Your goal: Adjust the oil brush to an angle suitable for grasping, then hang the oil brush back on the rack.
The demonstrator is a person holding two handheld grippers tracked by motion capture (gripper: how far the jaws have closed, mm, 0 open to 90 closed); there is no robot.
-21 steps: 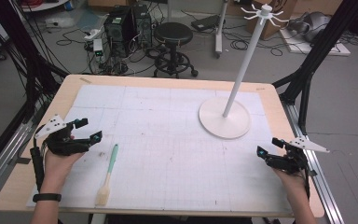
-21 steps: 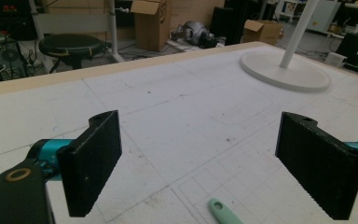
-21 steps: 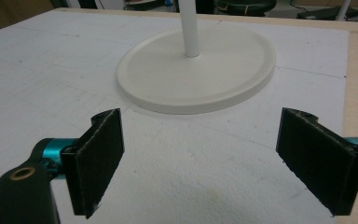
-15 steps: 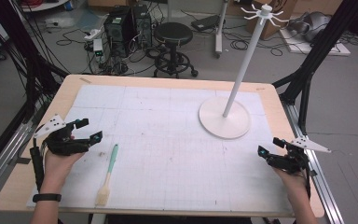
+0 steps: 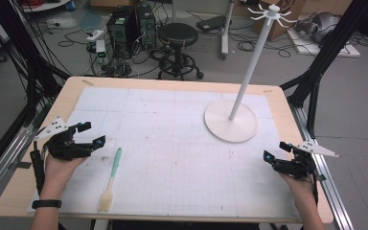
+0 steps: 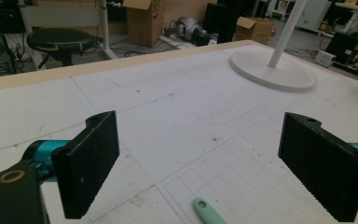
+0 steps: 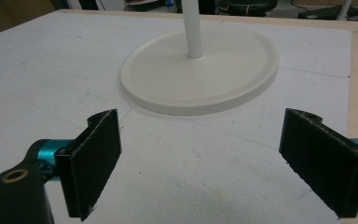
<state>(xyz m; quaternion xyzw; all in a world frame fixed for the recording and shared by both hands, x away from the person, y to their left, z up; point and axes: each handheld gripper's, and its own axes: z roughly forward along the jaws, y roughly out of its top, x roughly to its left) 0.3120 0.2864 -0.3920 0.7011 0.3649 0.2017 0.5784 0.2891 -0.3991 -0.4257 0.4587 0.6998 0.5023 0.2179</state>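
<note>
A pastry brush (image 5: 111,179) with a mint-green handle and pale bristles lies on the white grid mat, near the front left. Its handle tip (image 6: 207,211) shows low between my left jaws. My left gripper (image 5: 90,133) hovers just left of the brush, open, with nothing between its pads. A white stand (image 5: 231,120) with a round base and a tall pole topped by hooks rises at the back right; its base (image 7: 200,70) lies ahead in the right gripper view. My right gripper (image 5: 275,151) sits near the right edge, open and empty.
The wooden table (image 5: 287,103) carries the white grid mat (image 5: 172,148). Beyond the far edge stand a black stool (image 5: 178,36), computer towers (image 5: 129,24) and loose cables on the floor. Black frame posts (image 5: 316,81) flank both sides.
</note>
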